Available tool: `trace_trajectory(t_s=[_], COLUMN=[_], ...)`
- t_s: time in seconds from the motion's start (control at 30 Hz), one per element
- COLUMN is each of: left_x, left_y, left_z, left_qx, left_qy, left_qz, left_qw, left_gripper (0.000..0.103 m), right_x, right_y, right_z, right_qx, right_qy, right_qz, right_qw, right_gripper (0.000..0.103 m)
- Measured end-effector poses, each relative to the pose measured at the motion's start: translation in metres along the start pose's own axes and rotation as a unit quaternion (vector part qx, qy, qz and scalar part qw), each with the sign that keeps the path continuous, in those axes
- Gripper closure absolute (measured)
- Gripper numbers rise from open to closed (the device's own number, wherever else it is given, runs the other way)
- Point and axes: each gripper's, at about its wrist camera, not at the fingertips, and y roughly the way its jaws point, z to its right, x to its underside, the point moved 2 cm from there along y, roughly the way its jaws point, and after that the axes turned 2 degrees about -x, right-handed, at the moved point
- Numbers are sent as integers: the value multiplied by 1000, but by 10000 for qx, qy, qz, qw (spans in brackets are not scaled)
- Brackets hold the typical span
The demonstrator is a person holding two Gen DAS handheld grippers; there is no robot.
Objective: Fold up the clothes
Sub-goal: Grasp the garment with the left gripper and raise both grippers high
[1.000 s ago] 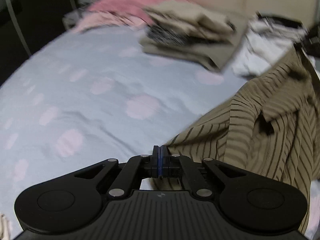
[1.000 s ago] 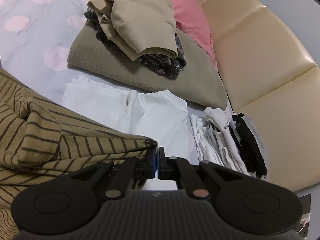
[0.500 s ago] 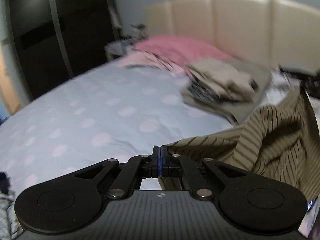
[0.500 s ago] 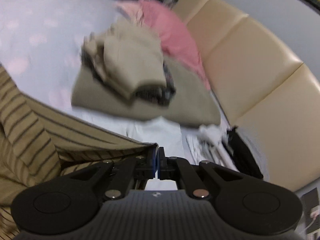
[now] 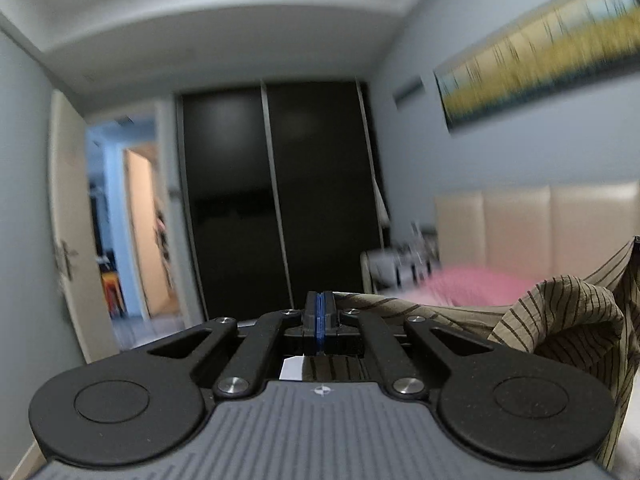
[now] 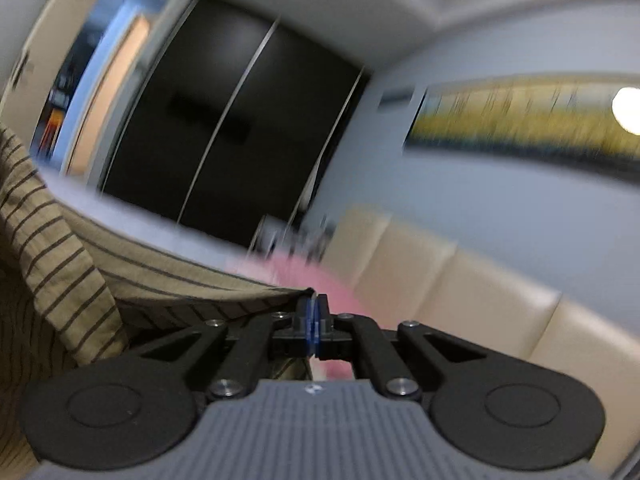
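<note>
Left wrist view: the left gripper (image 5: 319, 312) is seen clenched, its 2 blue pads pressed together on an edge of the striped shirt (image 5: 568, 320). The tan, dark-striped cloth is stretched away to the right from the fingertips and is bunched into a raised fold near the frame's right edge. A small white tag (image 5: 291, 368) is visible under the linkage; no writing can be read on it.

Right wrist view: the right gripper (image 6: 313, 312) is likewise clamped, a corner of the striped shirt (image 6: 60, 248) being pinched at its tips. The cloth is drawn leftward from there, and a striped band is hung down at the left. The shirt is thus held up in the air between both grippers, its long axis roughly horizontal. Behind, a dark wardrobe (image 5: 276, 200), a beige headboard (image 6: 460, 280), a pink pillow (image 5: 476, 284) and a blurred wall picture (image 5: 540, 56) are seen.
</note>
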Motion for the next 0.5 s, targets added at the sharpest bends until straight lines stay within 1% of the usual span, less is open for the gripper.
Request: trace_trajectory(t_s=[0.07,0.17,0.2,0.27,0.37,0.43,0.5], left_x=[-27,-63,-72,-86,-100,-110,-111], left_y=[-29,-75,-87,-108,-134,-152,-169], left_z=[-9,-14,-15,-19,-21,-22,-19], left_qx=[-76,-241,-263,-291,-310,-323,-285], left_qy=[-56,-57,-103,-220,-336,-413,-430], left_qz=[338,870,1013,1263,1529,1705,1748], left_qw=[9994,9959,9945,9913,9872,9840,9833], left_gripper=[103,103,103,103,103,103,103], right_x=[-45,-104,-121,-147,-168,-171,-170], right_y=[-20,-60,-77,-104,-140,-158,-174], right_z=[9,26,34,44,54,60,65], right_qx=[323,870,962,897,786,837,875], right_qy=[61,197,271,366,492,547,603], right_qz=[506,1281,1492,1706,1950,2085,2167], right_qw=[9982,9877,9837,9806,9764,9729,9704], right_gripper=[102,102,102,102,102,102,102])
